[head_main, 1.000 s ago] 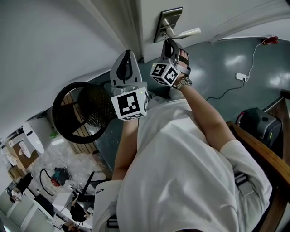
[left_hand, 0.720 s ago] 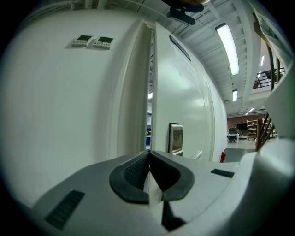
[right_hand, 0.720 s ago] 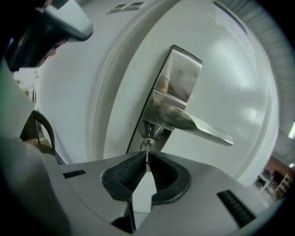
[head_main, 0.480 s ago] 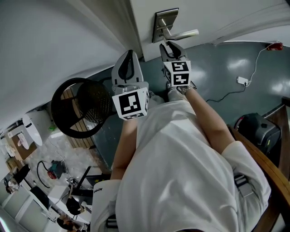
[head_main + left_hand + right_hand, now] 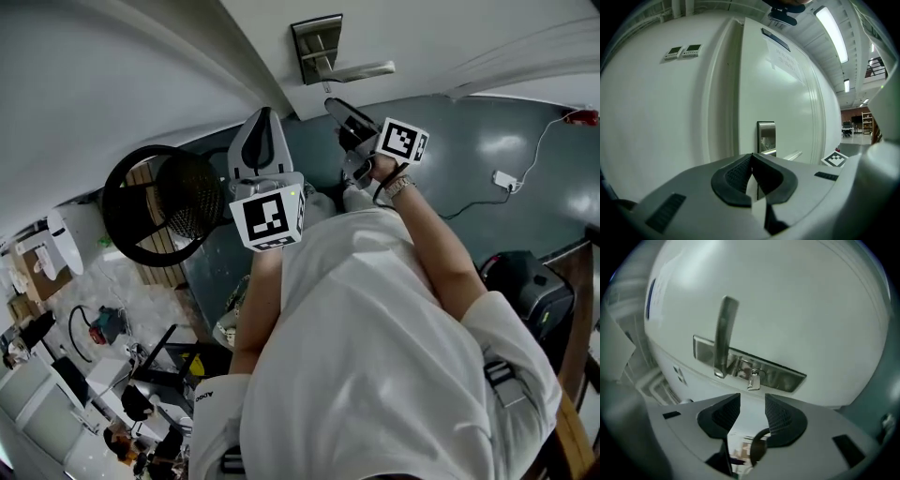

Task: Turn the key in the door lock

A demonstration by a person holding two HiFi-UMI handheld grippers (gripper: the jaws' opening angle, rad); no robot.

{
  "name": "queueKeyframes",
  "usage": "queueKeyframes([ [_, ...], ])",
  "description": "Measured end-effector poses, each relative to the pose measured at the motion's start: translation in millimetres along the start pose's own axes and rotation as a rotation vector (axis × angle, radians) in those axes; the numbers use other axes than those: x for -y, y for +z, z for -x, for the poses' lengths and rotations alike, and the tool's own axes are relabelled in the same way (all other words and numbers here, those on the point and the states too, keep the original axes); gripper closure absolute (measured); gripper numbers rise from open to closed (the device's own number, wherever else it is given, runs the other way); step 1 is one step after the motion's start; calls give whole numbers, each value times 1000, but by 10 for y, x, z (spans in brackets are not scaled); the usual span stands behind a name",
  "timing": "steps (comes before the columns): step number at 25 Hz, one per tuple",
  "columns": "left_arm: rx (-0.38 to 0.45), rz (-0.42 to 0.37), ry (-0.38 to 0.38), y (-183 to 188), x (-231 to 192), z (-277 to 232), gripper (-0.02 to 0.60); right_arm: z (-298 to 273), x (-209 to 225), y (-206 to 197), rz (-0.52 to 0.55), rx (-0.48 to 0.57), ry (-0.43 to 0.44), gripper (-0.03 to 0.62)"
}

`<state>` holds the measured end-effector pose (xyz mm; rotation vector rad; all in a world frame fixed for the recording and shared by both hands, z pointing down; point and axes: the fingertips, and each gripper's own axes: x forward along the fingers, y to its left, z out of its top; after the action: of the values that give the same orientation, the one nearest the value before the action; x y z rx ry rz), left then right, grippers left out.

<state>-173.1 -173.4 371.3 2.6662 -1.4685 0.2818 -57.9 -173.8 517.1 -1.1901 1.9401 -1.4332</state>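
A steel lock plate (image 5: 316,47) with a lever handle (image 5: 361,71) sits on the white door. In the right gripper view a silver key (image 5: 753,379) sticks out of the lock on that plate (image 5: 783,377), beside the lever (image 5: 724,333). My right gripper (image 5: 752,399) is a short way back from the key, and its jaws have just been opening, with nothing between them. In the head view the right gripper (image 5: 342,114) is below the lever. My left gripper (image 5: 262,117) is shut and empty, left of the right one, and points at the door (image 5: 752,157).
A black mesh wastebasket (image 5: 155,220) stands against the wall at the left. A cable and plug (image 5: 506,178) lie on the grey floor at the right, with a dark bag (image 5: 516,281) and a wooden chair (image 5: 574,375) further right. The door frame (image 5: 724,93) runs left of the plate.
The right gripper has rolled over, let go of the key, drawn back from the lock and opened. The left gripper has shifted slightly and stays shut.
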Motion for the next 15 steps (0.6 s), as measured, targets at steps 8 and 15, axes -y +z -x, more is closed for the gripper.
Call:
queueKeyframes([
  [8, -40, -38, 60, 6, 235, 1, 572, -170, 306, 219, -427, 83, 152, 455],
  [15, -78, -74, 93, -52, 417, 46, 572, -273, 241, 301, -456, 32, 240, 554],
])
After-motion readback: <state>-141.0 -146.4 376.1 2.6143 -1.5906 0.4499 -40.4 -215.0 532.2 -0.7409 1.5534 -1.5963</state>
